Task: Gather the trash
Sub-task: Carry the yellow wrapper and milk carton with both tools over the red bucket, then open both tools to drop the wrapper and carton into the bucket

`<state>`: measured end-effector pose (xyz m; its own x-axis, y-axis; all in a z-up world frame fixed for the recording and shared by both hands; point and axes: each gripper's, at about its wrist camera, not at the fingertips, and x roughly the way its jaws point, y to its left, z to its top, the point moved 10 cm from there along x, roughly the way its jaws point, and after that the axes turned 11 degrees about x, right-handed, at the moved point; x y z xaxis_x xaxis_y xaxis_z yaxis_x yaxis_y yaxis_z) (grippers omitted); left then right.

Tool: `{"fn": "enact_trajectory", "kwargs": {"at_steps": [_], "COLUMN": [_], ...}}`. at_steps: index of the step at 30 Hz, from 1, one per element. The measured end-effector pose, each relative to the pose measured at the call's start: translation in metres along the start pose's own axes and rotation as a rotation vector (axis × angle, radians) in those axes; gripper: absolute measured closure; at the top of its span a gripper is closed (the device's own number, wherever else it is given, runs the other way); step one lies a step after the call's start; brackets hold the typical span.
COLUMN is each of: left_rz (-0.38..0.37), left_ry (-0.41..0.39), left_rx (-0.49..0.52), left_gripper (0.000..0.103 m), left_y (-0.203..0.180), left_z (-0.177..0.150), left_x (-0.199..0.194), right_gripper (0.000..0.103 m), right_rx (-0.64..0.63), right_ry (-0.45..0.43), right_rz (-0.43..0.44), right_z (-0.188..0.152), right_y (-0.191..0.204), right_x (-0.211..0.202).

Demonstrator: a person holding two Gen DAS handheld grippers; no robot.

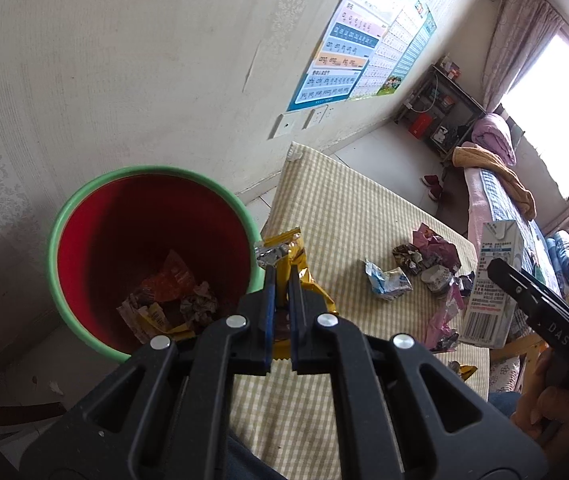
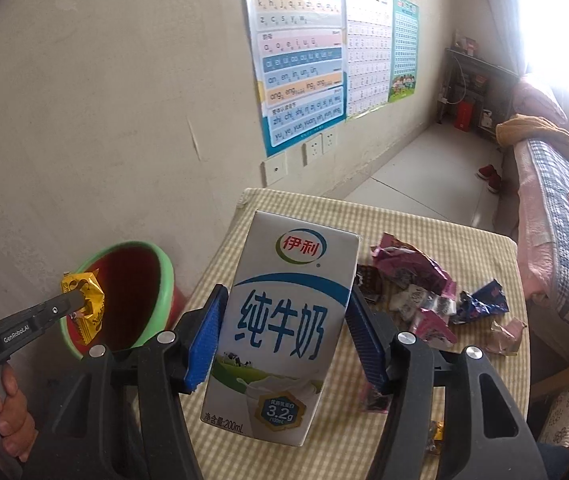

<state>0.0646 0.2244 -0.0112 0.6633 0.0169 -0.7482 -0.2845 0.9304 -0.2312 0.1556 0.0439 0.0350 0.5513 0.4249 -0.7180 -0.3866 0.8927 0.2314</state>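
- Left tool (image 1: 280, 276): fingers nearly together, clamped on a yellow snack wrapper (image 1: 296, 264); wrapper held up at the near rim of the red bin (image 1: 152, 248), btwn bin and surface edge.
- Right tool (image 2: 284, 316): blue pads pressed on both sides of a white milk carton (image 2: 284, 320), carton upright w/ slight tilt, lifted above the surface.
- Only the left view looks down into the bin: orange wrapper (image 1: 174, 276), crumpled paper and other scraps lie at the bottom. Right view shows just the bin's green rim and upper inner wall.
- Only the right view shows the carton's front print, "200mL" and "3.2g"; left view catches its back w/ barcode.
- Right view also shows the left tool from the side w/ the wrapper over the bin mouth, plus the left hand (image 2: 0, 408) on its handle.
- Surface (image 1: 348, 208): yellow-white checked cloth. Trash pile (image 2: 416, 292) lies mid-surface: pink, brown and blue-white crumpled wrappers touching one another; a small pinkish scrap (image 2: 504, 336) just beside them. A small yellow piece (image 2: 434, 436) near the near edge, prob. candy, too small to tell.
- Room, farther: beige wall w/ letter charts (image 2: 300, 64) and sockets under them, tiled floor, red shoes (image 2: 490, 176), dark shelf unit (image 2: 472, 88) in the corner, bed (image 2: 564, 208) w/ plaid cover along the right, bright window w/ curtain.
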Motion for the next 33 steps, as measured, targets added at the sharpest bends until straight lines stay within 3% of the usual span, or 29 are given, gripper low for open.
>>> {"fn": "enact_trajectory", "kwargs": {"at_steps": [20,33], "left_rz": [0.079,0.098], "left_ry": [-0.002,0.009], "left_rx": [-0.144,-0.180], "left_gripper": [0.098,0.098], "left_y": [0.106,0.134], "left_z": [-0.012,-0.006], "left_x": [-0.014,-0.005], "right_gripper": [0.045,0.045], "right_rx": [-0.172,-0.202], "right_ry": [0.076,0.099], "right_rz": [0.184,0.242], "right_z": [-0.016,-0.009], "right_y": [0.154,0.206], "right_x": [0.051,0.087]}}
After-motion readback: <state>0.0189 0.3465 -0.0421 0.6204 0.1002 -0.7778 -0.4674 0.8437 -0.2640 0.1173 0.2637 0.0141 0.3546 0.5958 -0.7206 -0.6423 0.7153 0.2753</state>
